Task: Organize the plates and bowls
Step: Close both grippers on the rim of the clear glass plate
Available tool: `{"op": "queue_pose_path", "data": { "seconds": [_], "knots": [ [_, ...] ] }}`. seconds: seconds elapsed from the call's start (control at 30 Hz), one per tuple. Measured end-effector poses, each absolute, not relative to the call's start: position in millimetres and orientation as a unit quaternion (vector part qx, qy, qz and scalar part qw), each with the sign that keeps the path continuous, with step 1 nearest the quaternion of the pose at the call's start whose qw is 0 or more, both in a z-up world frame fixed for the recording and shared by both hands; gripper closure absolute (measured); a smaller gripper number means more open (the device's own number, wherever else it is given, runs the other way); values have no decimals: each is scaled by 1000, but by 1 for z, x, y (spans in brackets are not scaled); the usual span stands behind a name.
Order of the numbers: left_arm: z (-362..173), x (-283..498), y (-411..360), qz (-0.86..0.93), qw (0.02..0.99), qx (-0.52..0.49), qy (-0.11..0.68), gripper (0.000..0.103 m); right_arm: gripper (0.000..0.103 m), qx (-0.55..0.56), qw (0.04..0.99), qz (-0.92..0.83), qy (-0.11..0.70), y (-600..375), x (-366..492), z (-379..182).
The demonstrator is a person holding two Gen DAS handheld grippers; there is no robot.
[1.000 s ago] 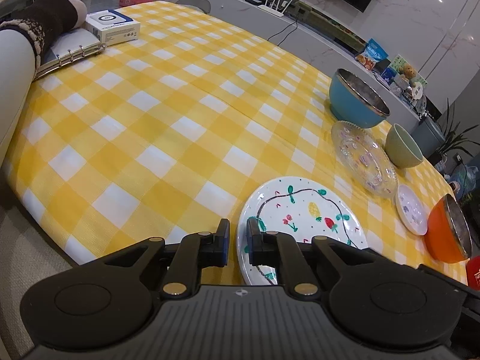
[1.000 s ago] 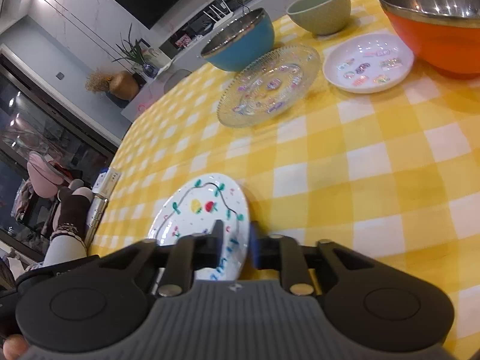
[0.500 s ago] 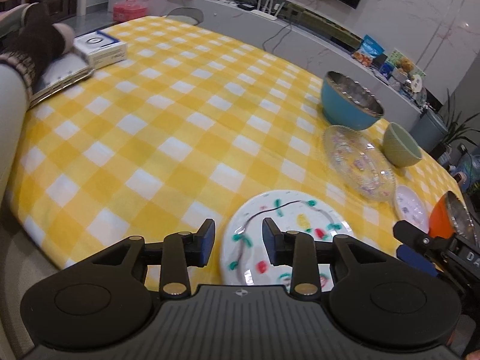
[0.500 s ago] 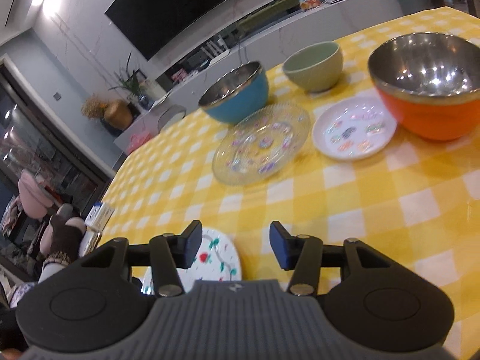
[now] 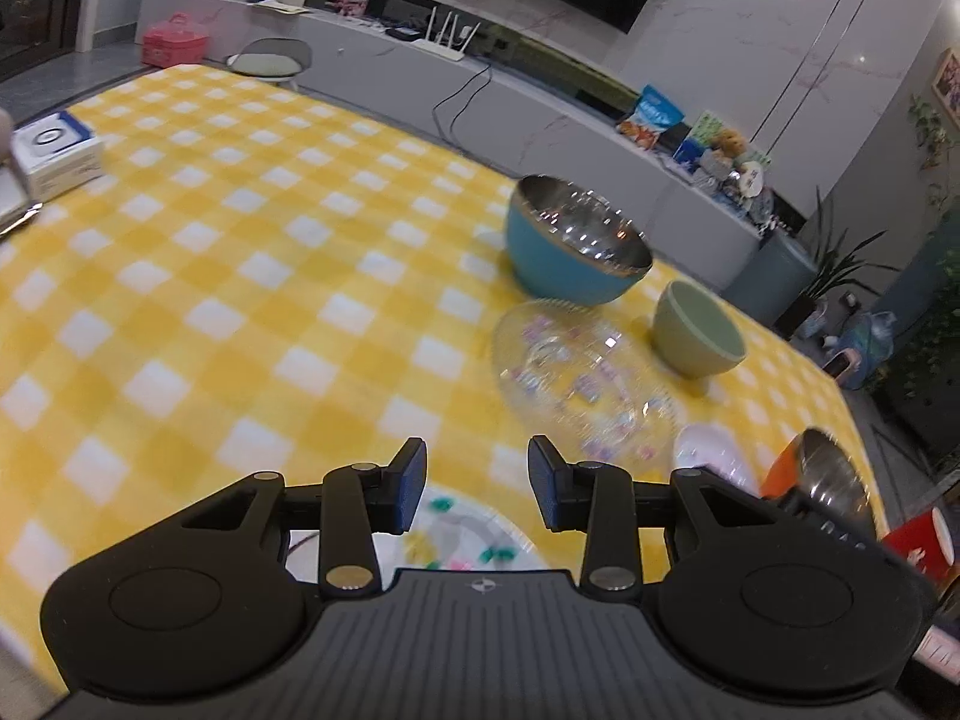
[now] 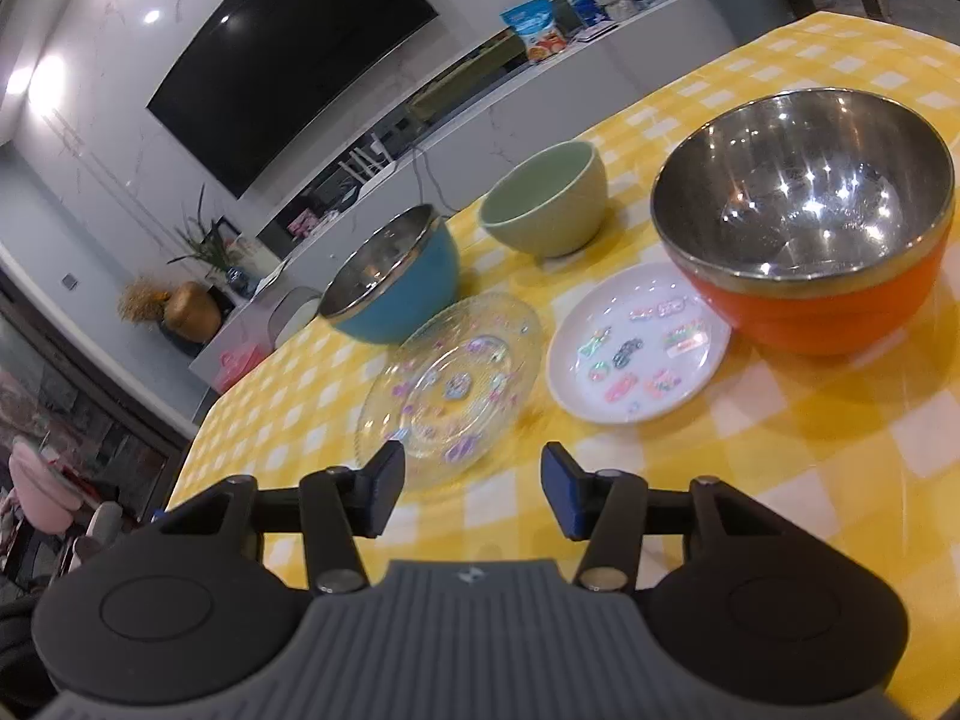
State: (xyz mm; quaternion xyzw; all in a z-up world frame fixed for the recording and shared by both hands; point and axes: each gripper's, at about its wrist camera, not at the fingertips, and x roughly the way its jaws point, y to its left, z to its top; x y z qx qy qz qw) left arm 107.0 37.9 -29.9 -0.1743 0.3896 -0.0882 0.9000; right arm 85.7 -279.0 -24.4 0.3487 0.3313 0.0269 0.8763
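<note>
On the yellow checked table a blue steel-lined bowl [image 5: 576,252] [image 6: 393,279], a pale green bowl [image 5: 696,333] [image 6: 549,207], a clear glass plate [image 5: 582,378] [image 6: 456,381], a small white plate [image 6: 639,345] [image 5: 708,459] and an orange steel-lined bowl [image 6: 810,228] [image 5: 822,474] stand apart. A painted white plate [image 5: 462,540] lies just under my left gripper [image 5: 477,489], which is open and empty. My right gripper [image 6: 471,492] is open and empty, just short of the glass plate.
A white box [image 5: 57,153] lies at the table's far left. A red cup [image 5: 921,543] stands at the right edge, beside the other gripper's body. A long cabinet with clutter runs behind the table.
Both grippers went from shut to open and lifted, tilting up toward the bowls. The painted plate slid down under the left gripper and out of the right wrist view.
</note>
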Motion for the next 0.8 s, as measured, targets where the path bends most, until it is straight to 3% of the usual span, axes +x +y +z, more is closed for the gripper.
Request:
{"op": "queue_pose_path", "data": {
  "seconds": [0.2, 0.4, 0.57, 0.8],
  "knots": [
    [-40, 140, 28, -91, 895, -181, 397, 61, 66, 378, 861, 19, 339, -279, 104, -42],
    [-53, 167, 20, -91, 892, -169, 408, 61, 69, 406, 847, 7, 342, -283, 122, -56],
    [-66, 186, 17, -89, 885, -165, 425, 62, 79, 417, 847, 4, 330, -285, 131, -63],
    [-74, 198, 16, -88, 887, -159, 425, 75, 89, 433, 842, 0, 322, -291, 135, -68]
  ]
}}
